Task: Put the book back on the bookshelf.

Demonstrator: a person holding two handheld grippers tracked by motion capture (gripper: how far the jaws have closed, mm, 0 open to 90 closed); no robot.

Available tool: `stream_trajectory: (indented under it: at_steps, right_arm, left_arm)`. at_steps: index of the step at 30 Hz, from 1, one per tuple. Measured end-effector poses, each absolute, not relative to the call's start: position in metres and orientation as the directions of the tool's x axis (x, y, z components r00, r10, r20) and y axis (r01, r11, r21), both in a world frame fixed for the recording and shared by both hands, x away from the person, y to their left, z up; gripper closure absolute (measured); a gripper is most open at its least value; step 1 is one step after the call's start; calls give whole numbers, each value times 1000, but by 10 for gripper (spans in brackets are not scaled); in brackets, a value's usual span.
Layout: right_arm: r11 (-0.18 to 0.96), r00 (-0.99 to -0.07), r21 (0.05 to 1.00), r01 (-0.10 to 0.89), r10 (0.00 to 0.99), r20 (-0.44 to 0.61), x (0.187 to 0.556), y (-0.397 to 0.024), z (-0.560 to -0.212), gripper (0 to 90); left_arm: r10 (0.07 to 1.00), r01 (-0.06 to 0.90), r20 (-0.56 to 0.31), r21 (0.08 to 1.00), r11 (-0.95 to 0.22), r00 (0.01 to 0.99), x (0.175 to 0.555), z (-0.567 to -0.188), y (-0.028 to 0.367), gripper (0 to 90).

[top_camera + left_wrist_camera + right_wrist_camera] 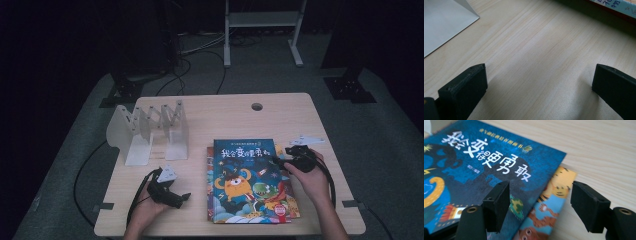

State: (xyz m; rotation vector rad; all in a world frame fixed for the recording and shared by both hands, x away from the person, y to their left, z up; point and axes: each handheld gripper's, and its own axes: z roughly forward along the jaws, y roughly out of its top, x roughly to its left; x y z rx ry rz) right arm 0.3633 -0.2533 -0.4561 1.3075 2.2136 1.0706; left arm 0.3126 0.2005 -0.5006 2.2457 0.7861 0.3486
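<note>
Your right tongs [280,160] are standing parted over the right edge of the blue picture book [246,177], the two black jaws straddling its top corner with nothing pressed between them; in the right gripper view one jaw is hovering over the blue cover [486,170] and the other over bare wood. Your left tongs [185,196] are resting released, jaws wide apart, near the front left of the surface [225,112], gripping nothing.

The blue book is lying flat on top of a small stack, with an orange tiger book [549,205] peeking out beneath its right side. If you are lifting the top book alone, I judge you are best slipping one jaw under the blue cover's overhanging corner, above the tiger book, and clenching well in from the edge so the thin cover is not bending or sliding out.

A white accordion book rack [150,132] is standing well apart at the back left, its slots open. Nothing is lying between it and the stack; your left hand [150,205] is sitting nearest that route.
</note>
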Motion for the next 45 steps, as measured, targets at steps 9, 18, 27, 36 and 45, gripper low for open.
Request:
stream_trajectory:
  at_steps: [9,18,27,36,45]
  right_arm:
    - [313,-536,737,600,840,80,380,-234,-461,294]
    - [264,-535,729,632,829,163,390,-233,-468,225]
    - [327,-598,717,615,787,154,396,-223,-466,225]
    - [385,-659,708,592,737,150,403,-202,-464,223]
    - [441,-735,715,543,662,150,407,-178,-464,226]
  left_arm:
    - [611,422,18,708,-567,791,311,-494,199,0]
    - [596,417,5,710,-567,803,312,-484,195,0]
    - [597,403,6,732,-550,802,315,-472,195,0]
    - [585,383,22,735,-559,811,327,-459,186,0]
    - [589,375,26,748,-548,808,337,-452,182,0]
